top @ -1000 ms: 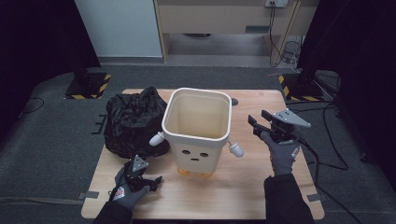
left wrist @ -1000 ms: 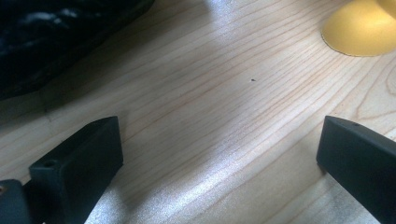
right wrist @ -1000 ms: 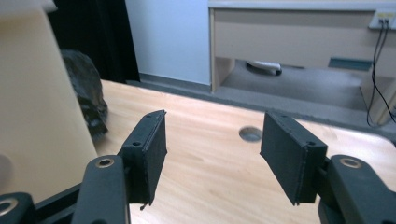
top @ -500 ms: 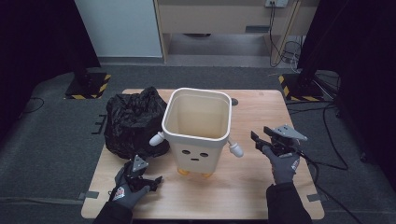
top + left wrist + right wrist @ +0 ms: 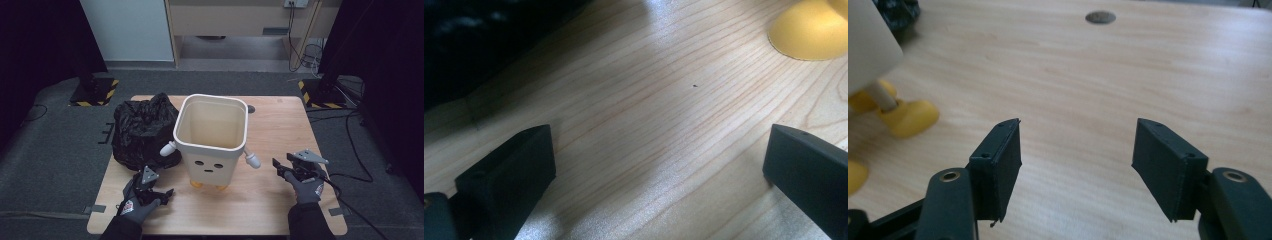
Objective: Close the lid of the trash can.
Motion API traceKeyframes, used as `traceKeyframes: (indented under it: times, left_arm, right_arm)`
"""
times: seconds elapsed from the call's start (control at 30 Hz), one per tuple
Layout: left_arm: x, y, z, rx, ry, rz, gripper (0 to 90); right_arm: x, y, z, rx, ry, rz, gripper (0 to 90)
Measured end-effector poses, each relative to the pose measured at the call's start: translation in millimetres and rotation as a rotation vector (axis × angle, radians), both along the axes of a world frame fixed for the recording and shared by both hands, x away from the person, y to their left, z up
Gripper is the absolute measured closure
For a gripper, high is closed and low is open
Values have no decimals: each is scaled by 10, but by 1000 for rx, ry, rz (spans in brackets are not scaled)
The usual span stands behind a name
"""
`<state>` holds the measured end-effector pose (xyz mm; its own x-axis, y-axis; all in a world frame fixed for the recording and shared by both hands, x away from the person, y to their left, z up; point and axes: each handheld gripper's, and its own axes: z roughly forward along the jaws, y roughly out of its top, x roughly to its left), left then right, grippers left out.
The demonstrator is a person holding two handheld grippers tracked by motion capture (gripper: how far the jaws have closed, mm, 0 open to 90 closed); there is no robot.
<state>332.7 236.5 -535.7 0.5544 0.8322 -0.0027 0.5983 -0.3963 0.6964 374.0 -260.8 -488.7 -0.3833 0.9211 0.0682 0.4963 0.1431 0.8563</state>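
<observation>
The high view is dim at its sides, where black curtains swallow the light; the bench (image 5: 280, 125) sits evenly lit from above, with soft, short shadows under the white bin (image 5: 212, 145). The black bag (image 5: 142, 130) at left loses nearly all detail. In the left gripper view a bright patch of glare crosses the wood at upper centre, the upper left corner falls into darkness, and the near fingers (image 5: 514, 170) are blurred. The right gripper view is brighter, soft at its far edge.
</observation>
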Motion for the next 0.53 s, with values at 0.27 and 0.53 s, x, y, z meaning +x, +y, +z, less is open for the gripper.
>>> traceKeyframes:
  times: [0.27, 0.53]
  left_arm:
    - [-11, 7, 0, 1, -3, -2, 0]
    - [-12, 7, 0, -1, -4, 0, 0]
  right_arm:
    - [-57, -63, -201, -63, 91, 14, 338]
    - [-103, -131, -314, -106, 162, 18, 307]
